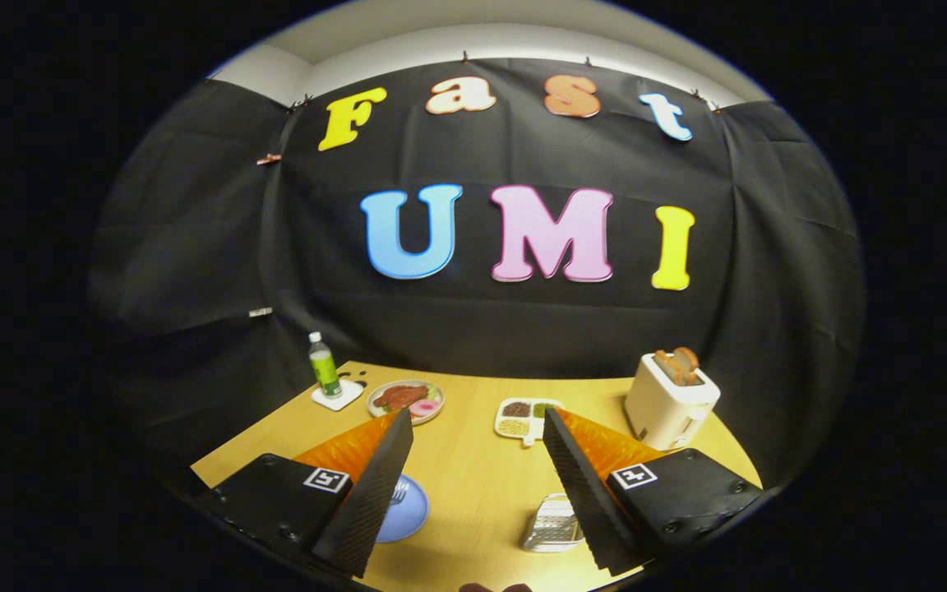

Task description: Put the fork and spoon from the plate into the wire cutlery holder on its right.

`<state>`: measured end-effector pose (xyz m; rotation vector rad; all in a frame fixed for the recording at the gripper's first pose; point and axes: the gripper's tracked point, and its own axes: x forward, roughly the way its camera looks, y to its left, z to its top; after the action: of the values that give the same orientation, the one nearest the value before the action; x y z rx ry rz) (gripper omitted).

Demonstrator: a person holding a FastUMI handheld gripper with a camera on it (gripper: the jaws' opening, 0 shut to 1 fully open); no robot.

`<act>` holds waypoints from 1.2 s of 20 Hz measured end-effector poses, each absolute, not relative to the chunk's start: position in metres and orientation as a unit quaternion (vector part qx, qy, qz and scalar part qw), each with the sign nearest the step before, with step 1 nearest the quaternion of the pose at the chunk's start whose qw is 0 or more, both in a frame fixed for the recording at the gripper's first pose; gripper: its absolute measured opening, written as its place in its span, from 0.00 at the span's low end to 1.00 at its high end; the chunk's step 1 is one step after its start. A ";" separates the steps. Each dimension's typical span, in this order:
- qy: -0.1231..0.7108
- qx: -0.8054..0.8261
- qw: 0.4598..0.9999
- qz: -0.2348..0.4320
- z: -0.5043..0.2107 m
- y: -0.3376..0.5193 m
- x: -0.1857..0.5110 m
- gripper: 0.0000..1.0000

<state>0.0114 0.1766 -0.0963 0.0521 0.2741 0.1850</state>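
Far left, a green plastic bottle with a white cap (324,365) is standing on a white square coaster (337,396); just right of it a round plate of toy food (406,400) is sitting. Near left, the blue round plate (402,510) is lying half behind the left finger, with the tines of a silver fork (399,491) poking out on it. The spoon isn't making itself out, likely hidden behind that finger. The gripper (478,432) is hanging above the yellow wooden table (478,481) with its black ridged fingers spread wide, gripping nothing. Far centre, a white compartment tray of grains (527,418) is resting. Near right, the silver wire cutlery holder (552,524) is sitting partly cut off by the right finger; it's looking empty, hard to be sure. Far right, a white toaster with bread slices (671,398) is standing. Judging by this, nothing is moved yet; both pieces are left to do.
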 end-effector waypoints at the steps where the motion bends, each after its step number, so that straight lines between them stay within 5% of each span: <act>1: 0.155 0.028 0.982 0.107 -0.110 0.195 0.014 0.99; 8: 0.320 0.000 0.931 0.175 -0.236 0.287 0.011 0.99; 19: 0.470 -0.024 0.871 0.144 -0.353 0.306 0.002 1.00; 24: 0.508 -0.021 0.853 0.120 -0.381 0.304 -0.004 0.83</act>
<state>-0.0042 0.3035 -0.3813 -0.0440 1.0683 0.2519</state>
